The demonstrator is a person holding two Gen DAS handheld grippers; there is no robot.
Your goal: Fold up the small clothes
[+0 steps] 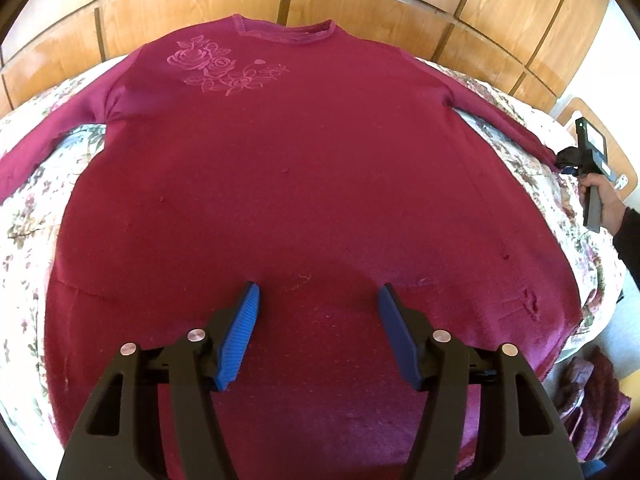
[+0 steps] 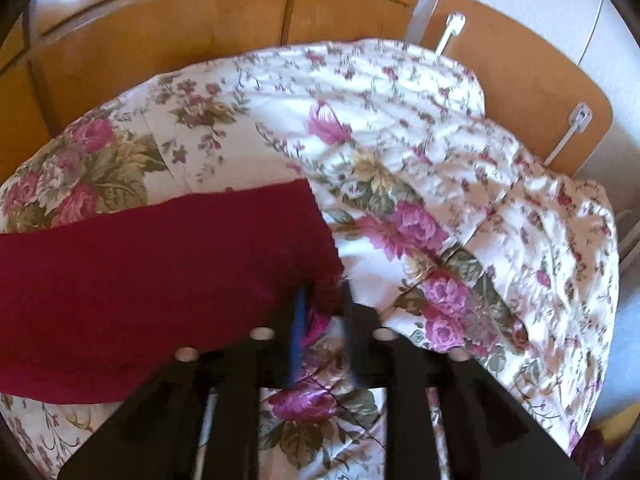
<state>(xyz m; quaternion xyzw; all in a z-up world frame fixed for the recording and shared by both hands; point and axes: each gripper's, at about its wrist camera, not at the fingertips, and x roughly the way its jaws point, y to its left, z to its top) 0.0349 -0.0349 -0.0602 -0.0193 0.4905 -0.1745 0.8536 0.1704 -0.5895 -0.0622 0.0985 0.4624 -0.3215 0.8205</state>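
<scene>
1. The sweater (image 1: 304, 168) — dark red, long-sleeved, with a rose print by the neck — lies flat and face up on the flowered bedspread (image 1: 24, 216), neck toward the wooden headboard (image 1: 192, 12), both sleeves spread outward.
2. We judge the folding has barely begun: the body is smooth and nothing is folded over yet. The step in hand looks like taking the sleeve (image 2: 160, 264) on our right side by its cuff.
3. Our right gripper (image 2: 324, 300) is at that cuff; the cuff's corner sits between the two fingers. The picture is blurred there, so we cannot tell whether the pads are pressing on the cloth or standing just off it.
4. Our left gripper (image 1: 318, 312) hovers over the lower middle of the sweater, fingers clearly apart, nothing between them.
5. Next move, as we see it — get a sure pinch on the cuff, then carry the sleeve inward across the chest while the left gripper keeps the body from dragging.
6. A pile of dark red cloth (image 1: 592, 396) sits off the bed's edge.
</scene>
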